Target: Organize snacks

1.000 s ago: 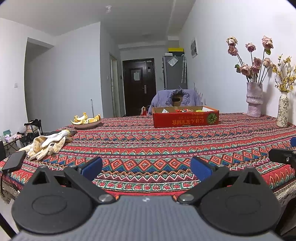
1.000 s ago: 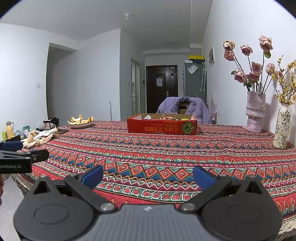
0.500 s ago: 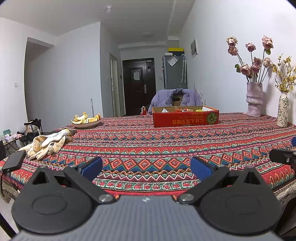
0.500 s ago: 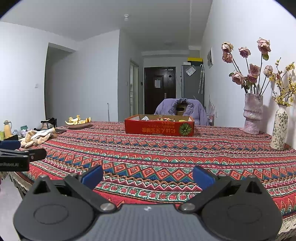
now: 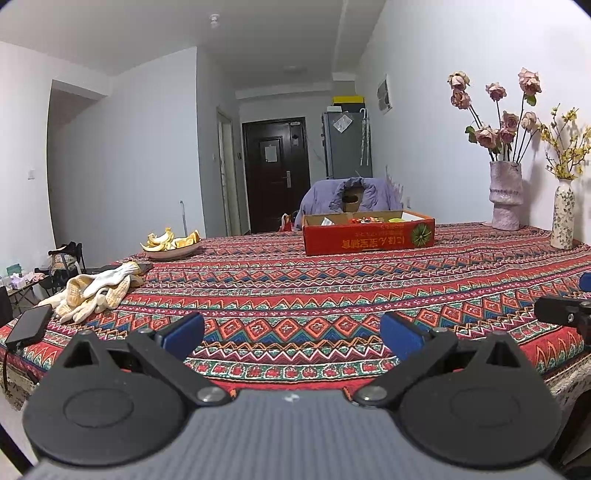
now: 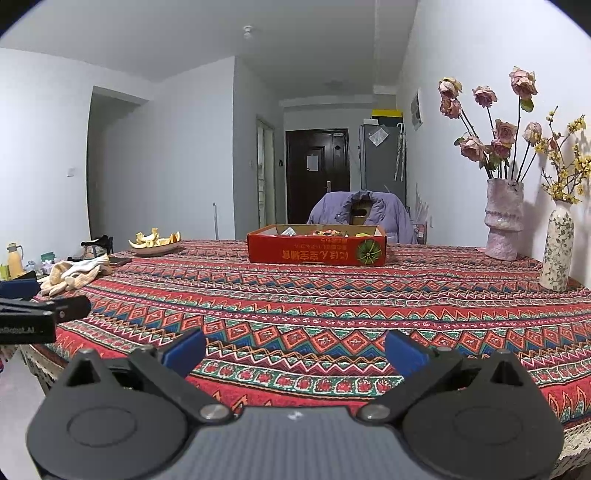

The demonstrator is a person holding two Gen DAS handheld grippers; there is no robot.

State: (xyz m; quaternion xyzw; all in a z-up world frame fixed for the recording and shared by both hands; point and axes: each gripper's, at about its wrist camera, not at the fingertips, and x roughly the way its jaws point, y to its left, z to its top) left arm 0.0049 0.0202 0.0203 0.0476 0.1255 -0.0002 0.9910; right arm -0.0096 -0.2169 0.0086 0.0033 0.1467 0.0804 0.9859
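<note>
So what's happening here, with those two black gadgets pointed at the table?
A person holds a pair of tongs in each hand, about to tidy snacks. The left tongs and right tongs are both open and empty, hovering at the near edge of the patterned tablecloth. The red snack box sits untouched across the table, with wrapped snacks inside. Nothing has been picked up yet.

Dining room with long table, white walls, hallway beyond

Table (image 6: 332, 295) under a red patterned cloth; chair (image 6: 364, 216) at far end draped with a purple jacket. Dark door (image 6: 317, 173) closes the hallway, grey fridge (image 6: 382, 155) beside it with a yellow box on top. Two vases (image 6: 504, 218) of dried flowers stand against the right wall. White ceiling, ceiling fitting (image 6: 248, 30), even light.
</note>
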